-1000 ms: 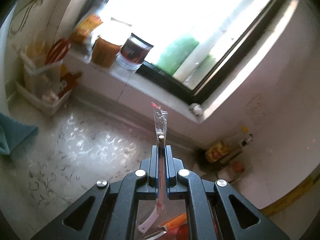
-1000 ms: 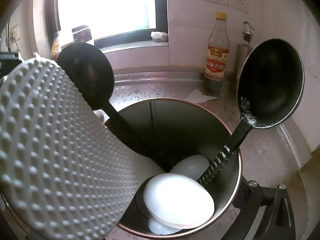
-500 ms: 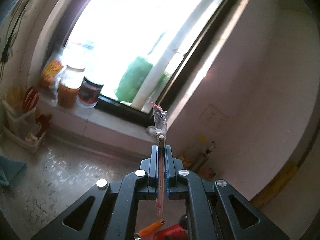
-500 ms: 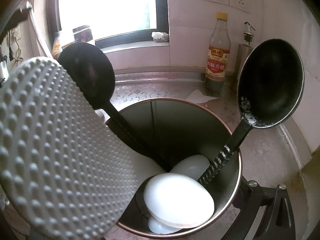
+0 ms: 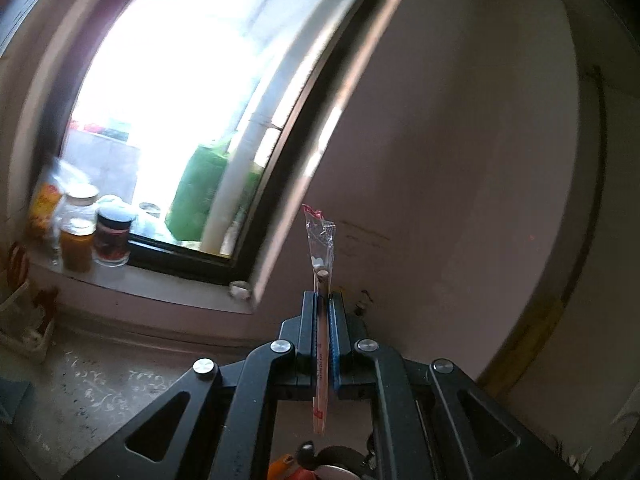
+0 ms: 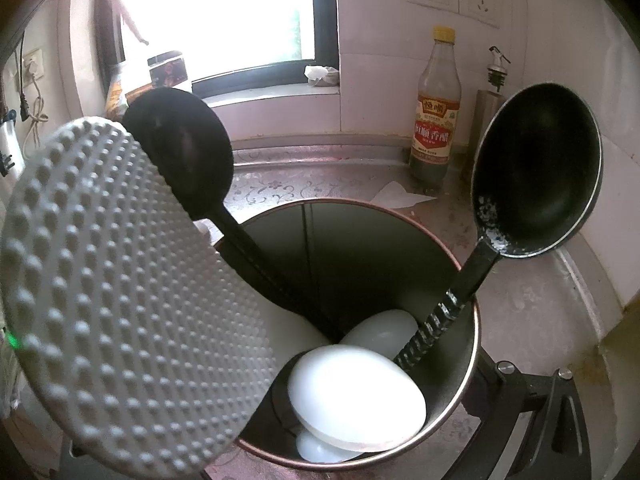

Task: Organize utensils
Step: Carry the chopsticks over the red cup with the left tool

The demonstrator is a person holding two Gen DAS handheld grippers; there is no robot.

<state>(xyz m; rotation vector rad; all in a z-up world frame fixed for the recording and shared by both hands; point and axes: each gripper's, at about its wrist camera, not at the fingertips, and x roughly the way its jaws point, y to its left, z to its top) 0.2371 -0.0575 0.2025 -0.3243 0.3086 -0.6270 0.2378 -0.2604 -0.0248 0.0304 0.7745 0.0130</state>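
My left gripper (image 5: 323,300) is shut on a pair of wrapped chopsticks (image 5: 322,272), held upright in the air in front of the window; the clear wrapper tip sticks up above the fingers. In the right wrist view, the chopsticks' lower end (image 6: 128,16) shows at the top left, above the round metal utensil holder (image 6: 466,392). The holder contains a grey dimpled rice paddle (image 6: 120,300), a black spoon (image 6: 180,148), a black ladle (image 6: 536,176) and white spoons (image 6: 356,396). Of my right gripper only a black frame (image 6: 540,412) shows beside the holder; its fingers are hidden.
Jars (image 5: 112,236) stand on the window sill. A vinegar bottle (image 6: 436,112) and an oil dispenser (image 6: 490,112) stand against the tiled wall at the back of the patterned counter (image 6: 280,188). A white paper scrap (image 6: 396,196) lies by the bottle.
My left gripper has risen and tilted up with the chopsticks; the counter dropped out of its view. The chopsticks' end has come into the right wrist view at top left. The holder has not moved.
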